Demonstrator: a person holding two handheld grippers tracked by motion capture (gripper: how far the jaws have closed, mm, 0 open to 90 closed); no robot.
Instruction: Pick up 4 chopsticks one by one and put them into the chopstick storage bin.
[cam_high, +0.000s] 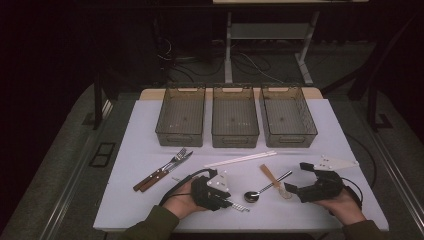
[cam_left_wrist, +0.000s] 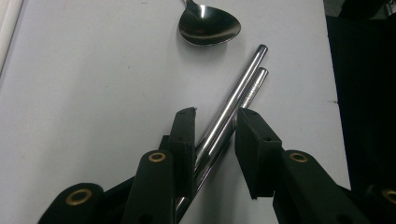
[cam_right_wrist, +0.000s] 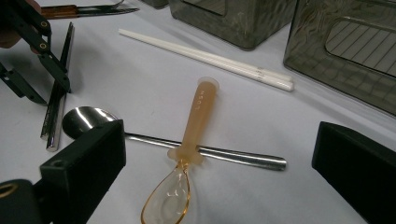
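The right gripper (cam_right_wrist: 219, 182) holds its two black jaws wide apart, with the amber plastic spoon (cam_right_wrist: 187, 154) lying between them across the handle of the metal spoon (cam_right_wrist: 140, 135). Farther off, the left gripper (cam_right_wrist: 42, 70) straddles the metal chopsticks (cam_right_wrist: 56, 112), seemingly touching them. White chopsticks (cam_right_wrist: 205, 58) lie near the grey bins (cam_right_wrist: 233, 18).

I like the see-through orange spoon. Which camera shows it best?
The right gripper view shows the orange spoon best: it is close, from clear bowl to handle tip, lying across the metal spoon handle. The high view shows it small, beside the right gripper. The left gripper view looks at the metal chopsticks instead.
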